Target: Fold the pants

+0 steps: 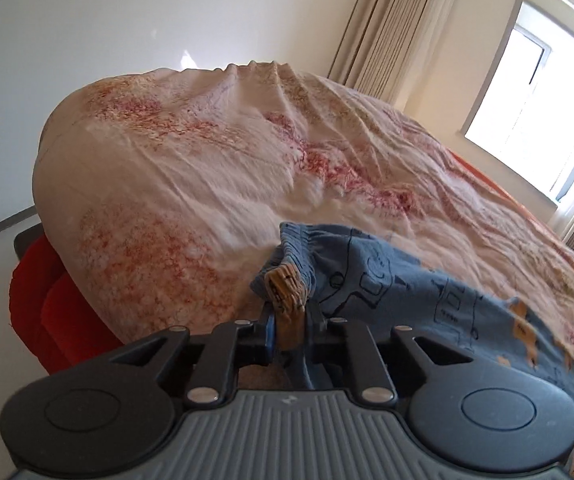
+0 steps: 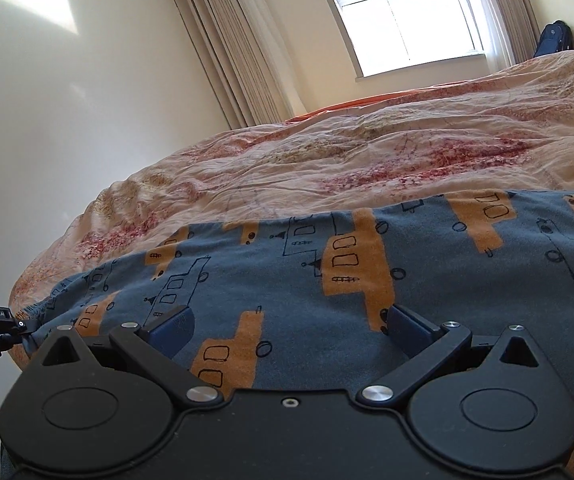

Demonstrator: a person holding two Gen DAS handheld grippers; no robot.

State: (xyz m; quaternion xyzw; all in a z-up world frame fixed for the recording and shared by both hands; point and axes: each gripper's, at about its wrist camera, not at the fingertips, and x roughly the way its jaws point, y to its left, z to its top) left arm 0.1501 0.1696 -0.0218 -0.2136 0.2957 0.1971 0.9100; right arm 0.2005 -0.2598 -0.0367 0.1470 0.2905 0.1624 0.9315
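Left gripper (image 1: 290,322) clamped on waistband end of the pants (image 2: 327,280), fabric bunched just ahead of its fingers. Right gripper (image 2: 287,326) jaws apart, hovering low over the spread blue-and-orange cloth, maybe touching it. Step: gripping ends before the first fold. Next: right closes on fabric, both lift together. Rumpled bedspread (image 1: 191,184) beyond both tools could drag; window (image 2: 403,20) far ahead, no obstruction.

Home bedroom: bed (image 2: 367,152), curtains (image 2: 231,44)
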